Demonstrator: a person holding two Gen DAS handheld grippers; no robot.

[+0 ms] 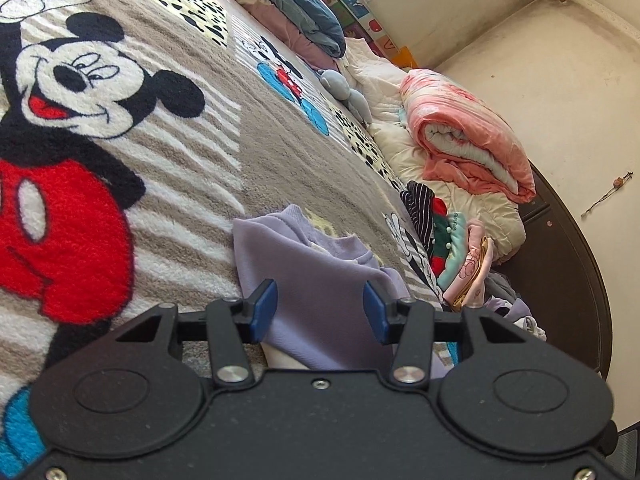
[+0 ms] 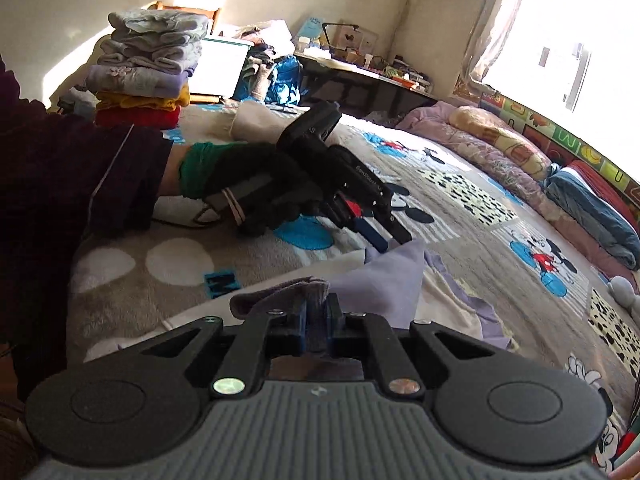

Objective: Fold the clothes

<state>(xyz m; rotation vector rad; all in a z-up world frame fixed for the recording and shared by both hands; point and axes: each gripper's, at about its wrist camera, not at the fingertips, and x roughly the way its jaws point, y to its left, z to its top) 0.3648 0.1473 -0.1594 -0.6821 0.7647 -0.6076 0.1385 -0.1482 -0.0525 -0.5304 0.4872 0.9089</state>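
Note:
A lavender garment lies partly bunched on the Mickey Mouse blanket. In the left wrist view my left gripper has its blue pads well apart, and the lavender cloth fills the gap without being pinched. The right wrist view shows a gloved hand holding that left gripper low over the bed, its tips at a raised peak of the garment. My right gripper is shut on a bunched fold of the same garment, lifted off the blanket.
A tall stack of folded clothes stands at the bed's far left corner. Unfolded clothes are heaped at the bed's edge beside a rolled pink quilt and a grey plush toy. Rolled bedding lines the window side. A small blue object lies on the blanket.

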